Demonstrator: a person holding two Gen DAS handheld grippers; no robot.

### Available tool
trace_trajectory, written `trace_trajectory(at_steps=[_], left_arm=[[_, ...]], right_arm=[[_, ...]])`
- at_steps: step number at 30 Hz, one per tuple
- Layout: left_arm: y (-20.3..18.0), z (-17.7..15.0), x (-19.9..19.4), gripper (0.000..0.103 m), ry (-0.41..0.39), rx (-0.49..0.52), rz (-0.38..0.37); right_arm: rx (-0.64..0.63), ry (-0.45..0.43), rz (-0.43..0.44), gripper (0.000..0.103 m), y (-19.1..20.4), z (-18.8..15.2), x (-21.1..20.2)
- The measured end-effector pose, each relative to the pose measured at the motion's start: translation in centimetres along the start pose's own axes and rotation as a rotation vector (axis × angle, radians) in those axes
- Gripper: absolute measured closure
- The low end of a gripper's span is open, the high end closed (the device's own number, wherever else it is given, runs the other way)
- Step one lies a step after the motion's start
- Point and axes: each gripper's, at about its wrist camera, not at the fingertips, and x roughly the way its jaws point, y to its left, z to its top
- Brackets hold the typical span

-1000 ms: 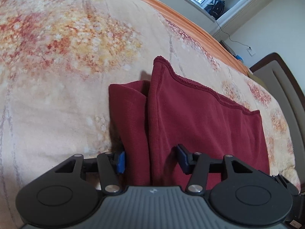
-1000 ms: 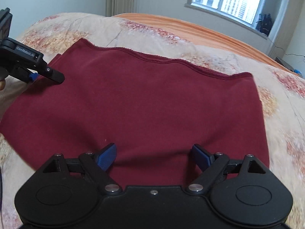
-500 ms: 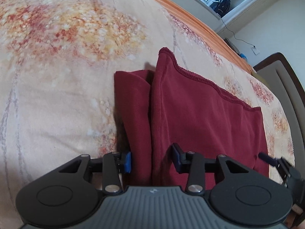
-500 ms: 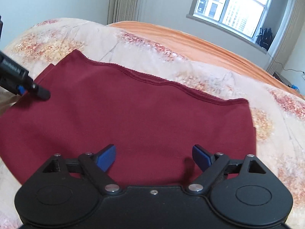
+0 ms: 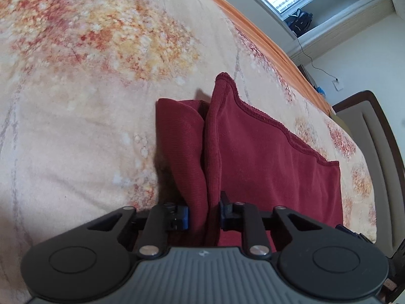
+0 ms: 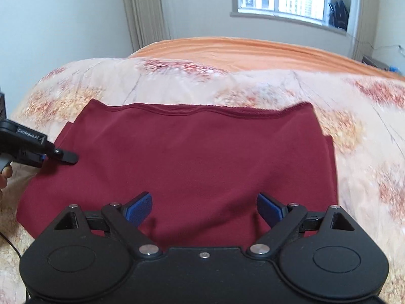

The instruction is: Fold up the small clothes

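A dark red garment (image 5: 265, 162) lies folded on the flowered bedspread (image 5: 88, 76). My left gripper (image 5: 203, 216) is shut on the garment's left edge, with layers of cloth pinched between its blue pads. In the right wrist view the garment (image 6: 197, 157) spreads flat, hem toward the window. My right gripper (image 6: 203, 209) is open and empty, low over the garment's near edge. The left gripper also shows at the left of that view (image 6: 64, 157), on the garment's left side.
The bedspread ends at an orange sheet band (image 6: 253, 50) toward the window. A headboard (image 5: 374, 131) stands at the right in the left wrist view. A wall and curtain (image 6: 144, 12) lie beyond the bed. A dark bag (image 5: 300, 21) sits on the windowsill.
My left gripper has closed from open onto the garment's left edge. My right gripper has stayed open and tilted up, so more of the room and window shows.
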Motion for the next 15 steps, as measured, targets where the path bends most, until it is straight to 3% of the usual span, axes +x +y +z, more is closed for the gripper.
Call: trace_trajectory(at_steps=[6, 9, 11, 15], left_arm=[[-3.1, 0.1, -1.4, 0.087, -0.033, 0.079, 0.055], [-7.2, 0.2, -2.6, 0.087, -0.044, 0.230, 0.112], [-10.2, 0.2, -3.0, 0.088, -0.051, 0.319, 0.128], [-17.1, -0.7, -1.1, 0.088, -0.057, 0.447, 0.144]], right_arm=[[0.031, -0.009, 0.067, 0.013, -0.3, -0.6, -0.4], [0.056, -0.023, 0.116, 0.013, 0.1, -0.4, -0.4], [0.145, -0.038, 0.162, 0.013, -0.8, 0.0, -0.6], [0.485, -0.063, 0.299, 0.013, -5.4, 0.5, -0.8]])
